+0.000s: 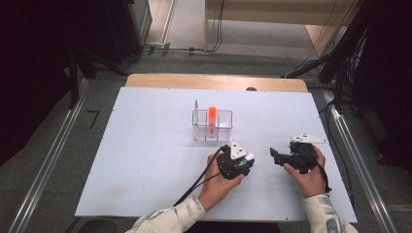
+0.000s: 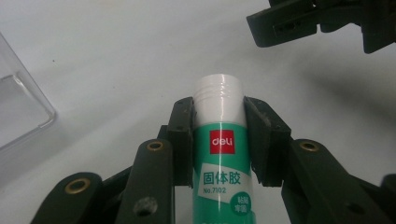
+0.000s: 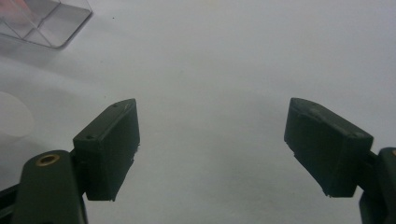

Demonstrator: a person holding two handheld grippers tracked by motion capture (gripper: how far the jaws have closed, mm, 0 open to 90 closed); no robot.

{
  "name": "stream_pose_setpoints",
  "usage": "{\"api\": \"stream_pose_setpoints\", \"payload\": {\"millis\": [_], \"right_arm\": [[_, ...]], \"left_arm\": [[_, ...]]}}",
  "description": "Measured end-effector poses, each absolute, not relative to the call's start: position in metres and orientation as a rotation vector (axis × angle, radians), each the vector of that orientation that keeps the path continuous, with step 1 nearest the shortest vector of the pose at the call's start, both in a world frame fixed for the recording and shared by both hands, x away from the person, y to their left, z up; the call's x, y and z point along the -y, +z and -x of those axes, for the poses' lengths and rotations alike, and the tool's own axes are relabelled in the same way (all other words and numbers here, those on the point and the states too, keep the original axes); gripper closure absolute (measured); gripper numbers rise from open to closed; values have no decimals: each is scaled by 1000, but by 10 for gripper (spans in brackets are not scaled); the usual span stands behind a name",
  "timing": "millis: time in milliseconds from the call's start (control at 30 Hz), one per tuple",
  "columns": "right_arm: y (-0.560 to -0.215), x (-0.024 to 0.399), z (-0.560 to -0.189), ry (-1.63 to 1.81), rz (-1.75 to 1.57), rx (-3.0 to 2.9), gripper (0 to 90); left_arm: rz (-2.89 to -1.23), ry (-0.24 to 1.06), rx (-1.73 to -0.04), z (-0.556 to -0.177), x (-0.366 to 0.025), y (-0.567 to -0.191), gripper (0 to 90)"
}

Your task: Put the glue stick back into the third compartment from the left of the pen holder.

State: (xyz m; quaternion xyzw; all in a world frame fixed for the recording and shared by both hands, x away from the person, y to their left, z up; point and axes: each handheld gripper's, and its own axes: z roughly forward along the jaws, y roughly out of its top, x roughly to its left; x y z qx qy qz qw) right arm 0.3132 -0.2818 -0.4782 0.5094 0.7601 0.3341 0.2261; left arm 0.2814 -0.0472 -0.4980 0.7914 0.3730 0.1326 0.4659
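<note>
Hands at the white table's near edge hold two grippers: the left gripper is clamped on a green-and-white glue stick just above the tabletop, near a clear organizer, while the right gripper stands wide apart, holding nothing.

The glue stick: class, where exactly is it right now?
The glue stick sits clamped in the left gripper, just in front of the clear organiser box, left of the right gripper.

We see our right gripper with its two black jaws spread wide over bare white table; a clear plastic box sits at top left.
</note>
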Motion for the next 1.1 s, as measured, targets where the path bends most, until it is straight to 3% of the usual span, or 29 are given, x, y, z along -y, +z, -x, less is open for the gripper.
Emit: {"api": "stream_pose_setpoints", "payload": {"millis": [1100], "right_arm": [[-478,282,-313,915,-1404,-2101,170]], "left_arm": [[-1815,336,-939,-290,24,-467,661]]}}
